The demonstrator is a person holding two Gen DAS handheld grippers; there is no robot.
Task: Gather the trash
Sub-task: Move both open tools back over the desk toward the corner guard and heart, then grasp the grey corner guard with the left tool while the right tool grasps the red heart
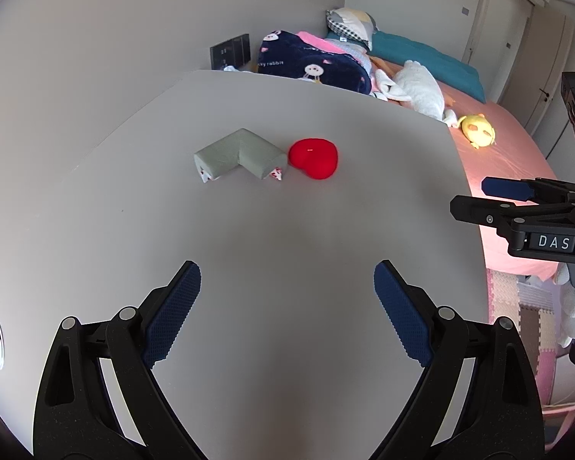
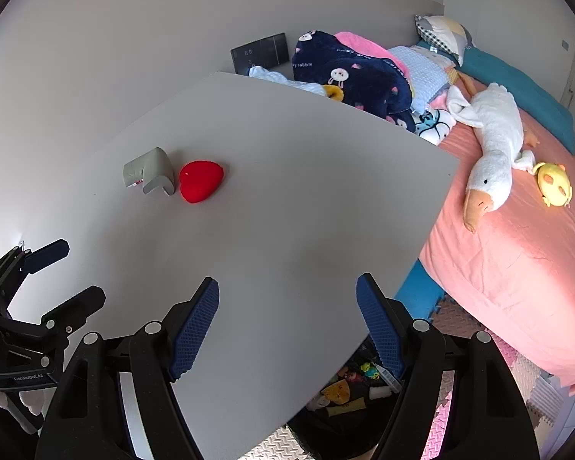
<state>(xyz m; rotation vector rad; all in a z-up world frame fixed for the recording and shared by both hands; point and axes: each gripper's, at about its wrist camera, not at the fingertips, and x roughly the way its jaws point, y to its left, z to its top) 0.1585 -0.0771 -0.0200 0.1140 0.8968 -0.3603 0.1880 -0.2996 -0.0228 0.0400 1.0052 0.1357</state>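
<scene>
Your left gripper (image 1: 287, 306) and right gripper (image 2: 287, 318) both hover with jaws spread and empty over the near table (image 1: 326, 211). Far ahead, the grey L-shaped corner guard (image 1: 239, 155) touches the red heart (image 1: 314, 158) on its right. Closing on either could nudge the other away, and the smooth top lets both slide.

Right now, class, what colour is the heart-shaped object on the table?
Bright red: the heart-shaped object shows best in the left wrist view.

corner guard (image 1: 241, 155): grey foam, L-shaped, lying flat mid-table, white-and-red scraps showing at both ends | heart (image 1: 313, 158): red, soft-looking, lying flat, just right of the guard, about touching it
</scene>
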